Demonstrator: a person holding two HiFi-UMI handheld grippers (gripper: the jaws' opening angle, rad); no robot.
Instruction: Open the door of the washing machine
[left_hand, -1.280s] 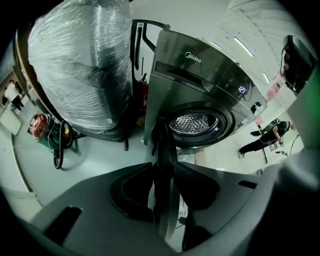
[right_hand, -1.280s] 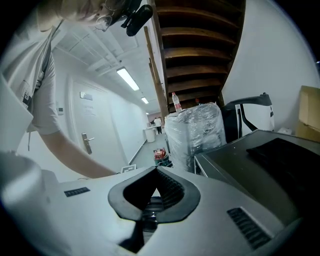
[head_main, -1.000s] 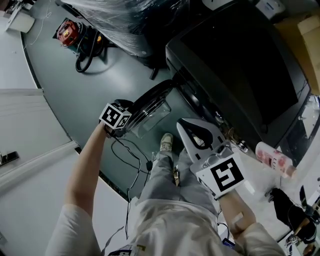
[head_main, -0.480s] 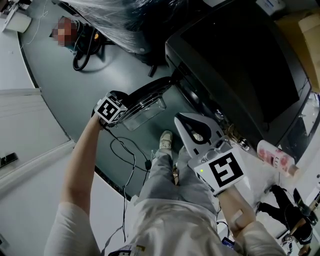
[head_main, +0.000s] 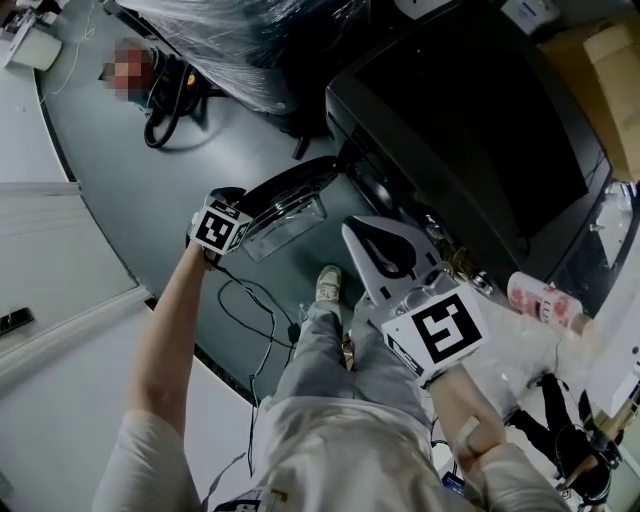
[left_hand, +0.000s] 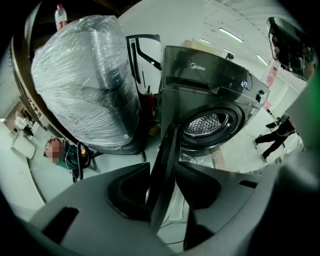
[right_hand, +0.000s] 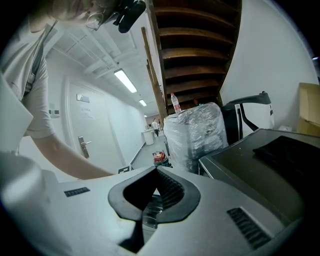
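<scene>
The door (head_main: 288, 188) stands swung out from the washing machine (head_main: 470, 130), its edge between the left gripper's (left_hand: 162, 172) opening fingers. The right gripper (right_hand: 155, 187) is closed, empty. A plastic-wrapped bundle (left_hand: 82, 80) crowds the door's far side.

The right gripper (right_hand: 155, 168) has its jaws closed tip to tip with nothing between them. Just beyond the tips stands a plastic-wrapped bundle (right_hand: 195, 132) with a bottle (right_hand: 175, 104) upright on top. A red object (right_hand: 159, 157) sits on the floor left of the bundle. Further left, a person's bare arm (right_hand: 65, 155) crosses before a white door (right_hand: 85, 125). Right of the bundle lies the washing machine's dark top (right_hand: 260, 155), and above the bundle is the underside of a wooden staircase (right_hand: 195, 45).
</scene>
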